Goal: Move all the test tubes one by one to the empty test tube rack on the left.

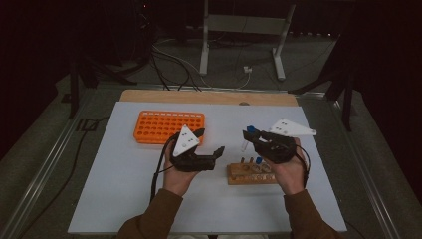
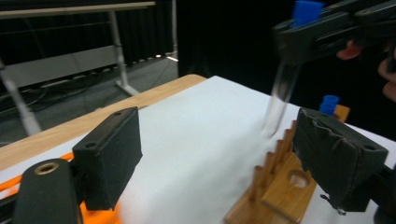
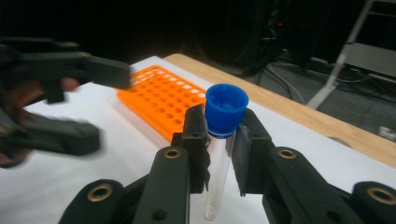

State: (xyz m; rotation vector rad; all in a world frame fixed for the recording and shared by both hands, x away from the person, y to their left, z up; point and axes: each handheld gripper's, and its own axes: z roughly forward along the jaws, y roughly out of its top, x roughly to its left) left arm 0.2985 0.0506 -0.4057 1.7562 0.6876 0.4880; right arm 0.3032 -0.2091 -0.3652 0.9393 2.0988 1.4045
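Gripping a blue-capped tube [image 3: 219, 154] are the right tongs [image 3: 219, 140] (left tongs [image 2: 219, 158] gape empty).

**Open table in front and to the sides, racks crowding the middle**

The white table [image 1: 124, 199] lies bare along its near edge and down its left side, giving wide passage there. The flat orange plastic rack full of holes [image 1: 169, 126] blocks the far left. The low wooden rack with blue-capped tubes [image 1: 251, 172] stands near the middle, just beside the right tool [image 1: 250, 135], which holds a clear blue-capped tube [image 3: 219, 158] above the table. The left tool [image 1: 210, 142] hangs between both racks with jaws spread.
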